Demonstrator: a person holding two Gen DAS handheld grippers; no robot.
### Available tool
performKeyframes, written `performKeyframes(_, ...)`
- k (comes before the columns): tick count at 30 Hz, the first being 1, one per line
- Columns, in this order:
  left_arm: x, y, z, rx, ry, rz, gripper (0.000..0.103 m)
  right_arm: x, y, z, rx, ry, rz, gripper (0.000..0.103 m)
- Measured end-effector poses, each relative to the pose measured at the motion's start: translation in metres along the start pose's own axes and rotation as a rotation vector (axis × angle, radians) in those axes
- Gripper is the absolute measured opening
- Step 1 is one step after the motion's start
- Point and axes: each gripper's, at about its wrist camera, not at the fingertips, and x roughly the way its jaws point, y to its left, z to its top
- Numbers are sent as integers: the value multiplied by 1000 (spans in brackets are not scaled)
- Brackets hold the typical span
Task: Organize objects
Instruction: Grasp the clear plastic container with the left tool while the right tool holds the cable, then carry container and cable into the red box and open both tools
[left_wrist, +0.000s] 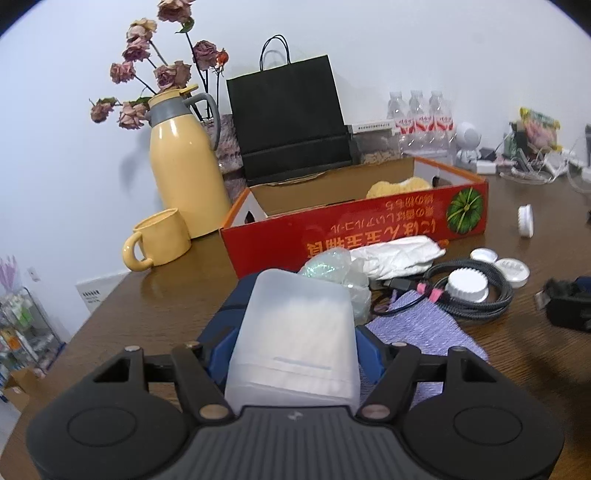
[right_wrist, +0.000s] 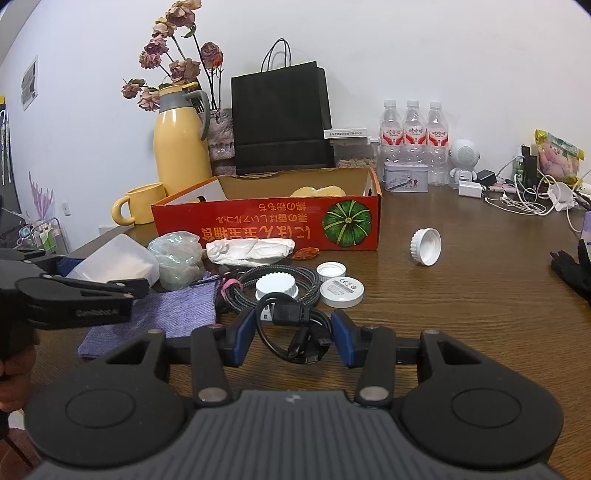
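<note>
My left gripper (left_wrist: 299, 306) is shut on a translucent white plastic box (left_wrist: 295, 332), blue pads pressing its two sides just above the brown table. From the right wrist view that box (right_wrist: 118, 258) and the left gripper (right_wrist: 110, 288) show at the left. My right gripper (right_wrist: 293, 321) is closed around a small bundle of black cable (right_wrist: 295, 332), which fills the gap between its blue pads. Ahead stands an open red cardboard box (right_wrist: 258, 225) with a pale yellow item inside.
Ahead of the grippers lie a purple cloth (right_wrist: 173, 314), a braided cable coil (right_wrist: 243, 291) with white lids (right_wrist: 341, 291), crumpled white paper (right_wrist: 251, 251) and a plastic bag (right_wrist: 177, 258). A white cap (right_wrist: 424, 246) lies right. Yellow jug (left_wrist: 184, 166), mug (left_wrist: 159, 240), black bag (left_wrist: 288, 122) and bottles (right_wrist: 413, 140) line the back.
</note>
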Motion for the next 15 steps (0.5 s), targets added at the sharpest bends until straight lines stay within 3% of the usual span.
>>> performKeyframes(15,-21,32,39,-159,-99,-128,67,17,28,35,-57,-40,13,46)
